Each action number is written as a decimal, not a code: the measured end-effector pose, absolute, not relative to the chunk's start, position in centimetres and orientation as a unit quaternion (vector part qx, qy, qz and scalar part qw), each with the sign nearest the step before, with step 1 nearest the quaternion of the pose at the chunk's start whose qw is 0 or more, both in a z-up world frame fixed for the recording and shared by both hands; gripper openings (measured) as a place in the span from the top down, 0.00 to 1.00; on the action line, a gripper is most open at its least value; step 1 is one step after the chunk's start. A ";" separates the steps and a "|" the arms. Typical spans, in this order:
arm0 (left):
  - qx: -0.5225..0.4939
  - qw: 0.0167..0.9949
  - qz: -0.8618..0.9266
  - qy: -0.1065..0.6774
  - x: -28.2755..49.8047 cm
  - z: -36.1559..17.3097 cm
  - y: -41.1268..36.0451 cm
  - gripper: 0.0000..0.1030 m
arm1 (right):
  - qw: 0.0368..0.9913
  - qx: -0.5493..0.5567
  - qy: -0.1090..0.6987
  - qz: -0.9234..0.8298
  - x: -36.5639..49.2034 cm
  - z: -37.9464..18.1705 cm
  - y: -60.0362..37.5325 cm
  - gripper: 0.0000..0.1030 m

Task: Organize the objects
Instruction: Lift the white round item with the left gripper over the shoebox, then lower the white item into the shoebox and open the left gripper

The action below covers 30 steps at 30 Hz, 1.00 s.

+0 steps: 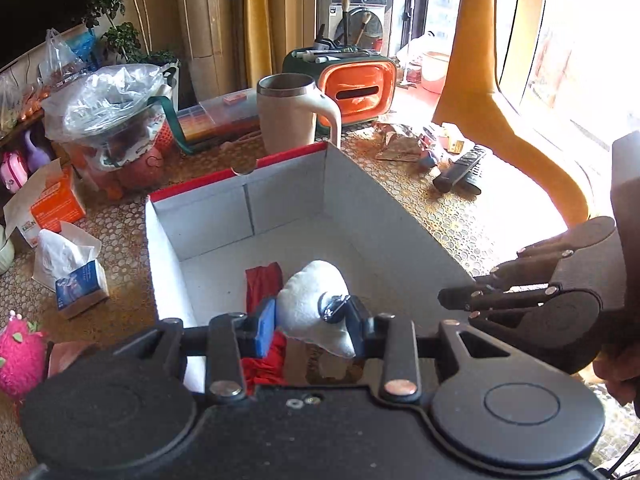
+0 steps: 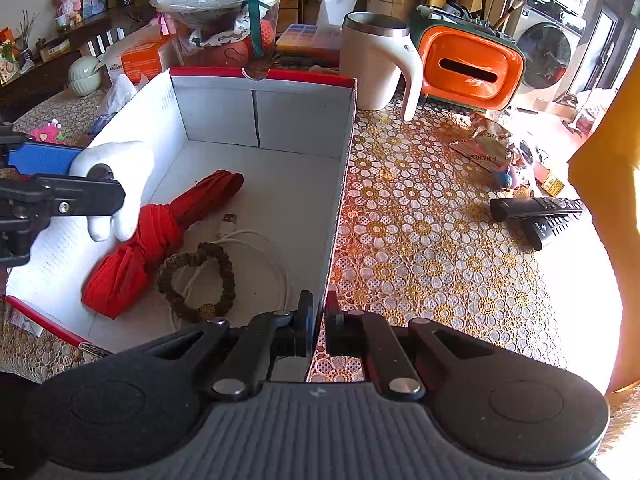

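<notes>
The left claw (image 1: 310,326) grips a white plush toy (image 1: 312,300) above the open cardboard box (image 2: 344,152) on the worktop (image 2: 440,240). The right claw (image 2: 316,324) is clamped narrow on the box's side wall. A folded red umbrella (image 2: 152,236) and a beaded bracelet (image 2: 196,276) lie inside.

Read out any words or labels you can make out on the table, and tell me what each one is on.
"KAILIN", roughly, small and uncertain: orange carton.
"ZHOUSHI", only partly in view: crumpled gold snack wrapper.
Too small or blurred to read: print on the box wall, the tissue pack, the remote controls.
</notes>
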<state>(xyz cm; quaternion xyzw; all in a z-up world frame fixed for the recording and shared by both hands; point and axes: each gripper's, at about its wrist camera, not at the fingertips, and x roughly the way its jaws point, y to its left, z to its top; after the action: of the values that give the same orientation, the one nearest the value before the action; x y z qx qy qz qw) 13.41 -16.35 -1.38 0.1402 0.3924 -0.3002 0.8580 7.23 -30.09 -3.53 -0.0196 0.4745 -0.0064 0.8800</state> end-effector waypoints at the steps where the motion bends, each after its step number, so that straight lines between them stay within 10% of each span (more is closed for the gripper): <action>1: 0.144 0.855 -0.302 0.397 13.5 -1.8 -17.0 0.66 | 0.880 -0.018 0.474 -0.005 7.2 -3.5 -30.2 0.96; 30: 0.213 0.787 -0.297 0.497 16.6 -8.7 -22.0 0.63 | 0.879 -0.005 0.477 0.005 7.0 -3.5 -31.1 0.95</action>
<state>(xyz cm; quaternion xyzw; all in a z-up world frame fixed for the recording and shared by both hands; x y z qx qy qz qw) 16.55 -21.99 -8.74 0.2135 0.4965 -0.2974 0.7871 6.98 -31.08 -3.55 -0.0052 0.4768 0.0053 0.8790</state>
